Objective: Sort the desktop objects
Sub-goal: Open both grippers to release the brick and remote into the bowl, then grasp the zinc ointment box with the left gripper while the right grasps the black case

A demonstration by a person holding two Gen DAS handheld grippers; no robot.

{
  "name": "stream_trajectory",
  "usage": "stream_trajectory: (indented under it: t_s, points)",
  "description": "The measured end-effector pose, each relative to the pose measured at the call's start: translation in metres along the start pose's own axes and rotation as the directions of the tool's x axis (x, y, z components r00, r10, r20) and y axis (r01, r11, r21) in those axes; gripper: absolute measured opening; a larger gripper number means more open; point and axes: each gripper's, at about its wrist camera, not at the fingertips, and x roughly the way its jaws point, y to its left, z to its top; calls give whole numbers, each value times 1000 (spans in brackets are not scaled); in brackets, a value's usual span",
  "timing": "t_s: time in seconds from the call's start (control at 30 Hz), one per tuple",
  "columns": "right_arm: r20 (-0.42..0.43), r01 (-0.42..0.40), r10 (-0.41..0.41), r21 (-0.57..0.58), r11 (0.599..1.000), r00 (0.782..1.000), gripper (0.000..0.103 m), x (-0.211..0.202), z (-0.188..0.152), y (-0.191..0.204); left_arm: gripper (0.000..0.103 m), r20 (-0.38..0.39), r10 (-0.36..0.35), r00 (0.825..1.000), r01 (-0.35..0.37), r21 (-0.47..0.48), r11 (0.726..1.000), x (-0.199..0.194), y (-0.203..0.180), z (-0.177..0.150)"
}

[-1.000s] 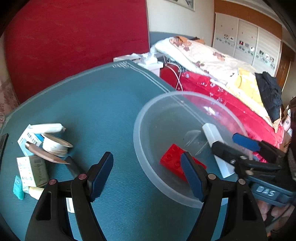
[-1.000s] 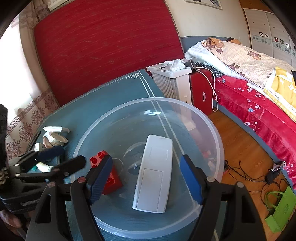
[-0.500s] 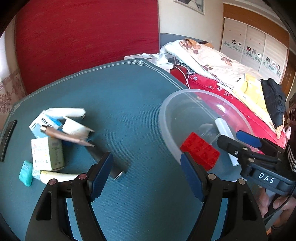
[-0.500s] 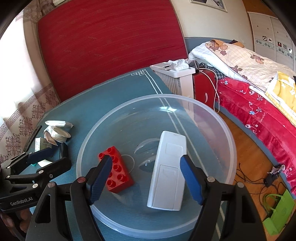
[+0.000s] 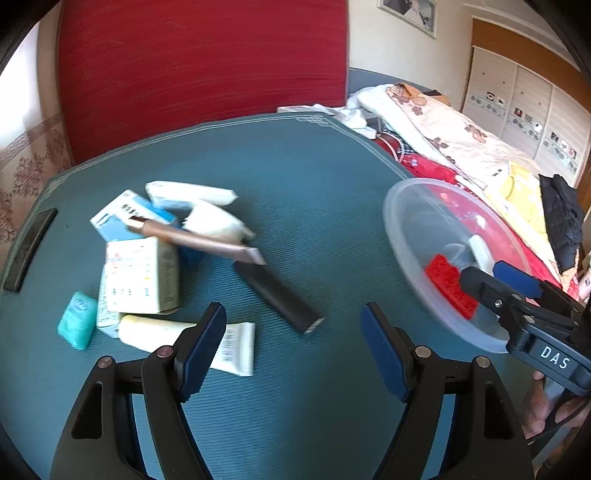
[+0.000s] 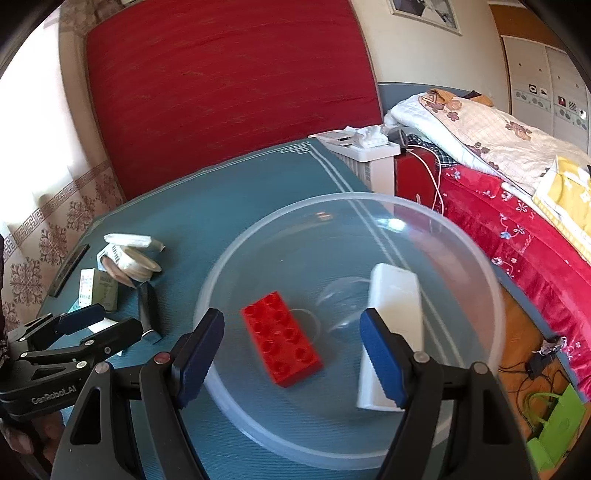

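Clear bowl is sitting at the table's right edge, holding a red brick and a white remote. Clutter pile is lying well left of it. Left gripper and right gripper are both hovering with jaws spread, empty.

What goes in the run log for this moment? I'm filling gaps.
left gripper: open, empty, over pile | right gripper: open, empty, over bowl | in bowl: red brick, white remote

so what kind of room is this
Most likely a bedroom in a home: a bed piled with quilts sits beside the table, wardrobe doors line the far wall, and a framed picture hangs above.
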Motion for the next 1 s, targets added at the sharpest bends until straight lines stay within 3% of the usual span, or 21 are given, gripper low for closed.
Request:
stream_trajectory:
  t_s: [1.0]
  points:
    - [-11, -93, 92, -41, 995, 996, 80, 19, 0, 77, 78, 9, 108, 994, -105, -170, 980, -10, 97, -18]
